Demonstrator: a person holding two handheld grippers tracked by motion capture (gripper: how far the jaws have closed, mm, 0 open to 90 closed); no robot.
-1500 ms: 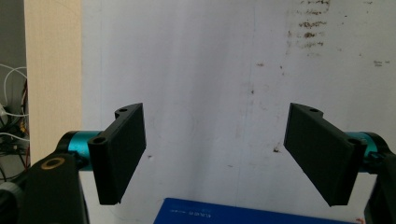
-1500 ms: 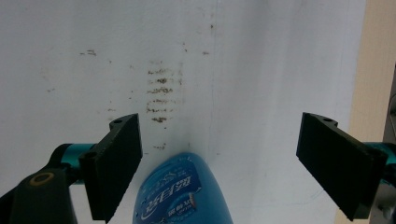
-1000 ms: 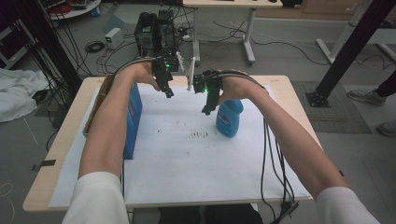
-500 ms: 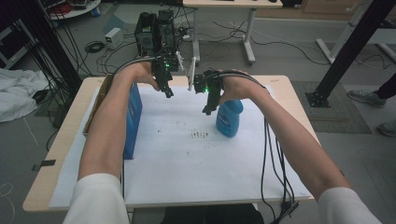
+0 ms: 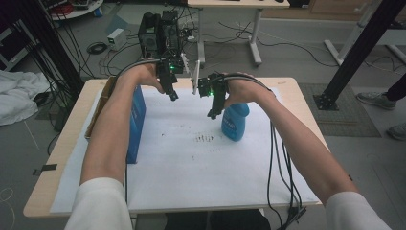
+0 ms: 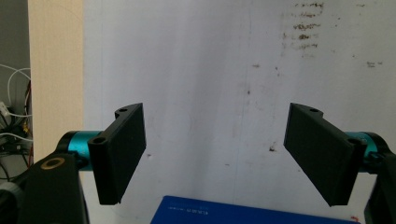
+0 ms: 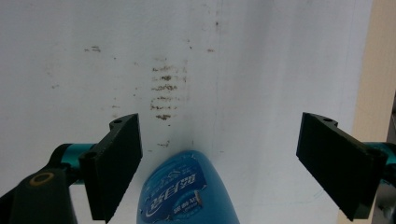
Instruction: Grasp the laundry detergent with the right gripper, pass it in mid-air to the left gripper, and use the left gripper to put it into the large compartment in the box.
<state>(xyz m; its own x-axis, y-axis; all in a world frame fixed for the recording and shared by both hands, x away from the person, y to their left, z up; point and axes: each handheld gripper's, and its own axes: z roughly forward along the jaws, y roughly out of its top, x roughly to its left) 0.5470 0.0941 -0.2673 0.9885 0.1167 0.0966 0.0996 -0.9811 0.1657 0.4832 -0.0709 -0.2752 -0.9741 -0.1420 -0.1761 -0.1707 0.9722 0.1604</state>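
Observation:
A blue bottle (image 5: pixel 235 122) stands on the white sheet (image 5: pixel 191 158) right of centre; its rounded body (image 7: pixel 184 196) rises between the right gripper's jaws at the bottom of the right gripper view. My right gripper (image 5: pixel 211 114) hangs just left of and above the bottle, pointing down; its jaws (image 7: pixel 219 163) stand wide apart, touching nothing. A tall blue box (image 5: pixel 135 122) stands on the sheet's left side; its top edge (image 6: pixel 252 213) lies low in the left gripper view. My left gripper (image 5: pixel 173 96) hovers right of the box's far end, open (image 6: pixel 215 156) and empty.
Dark smudges (image 5: pixel 206 139) mark the sheet's middle. A brown cardboard piece (image 5: pixel 98 110) lies along the table's left side. Black cables (image 5: pixel 280 163) trail down the right. Equipment (image 5: pixel 160 31) stands beyond the far edge.

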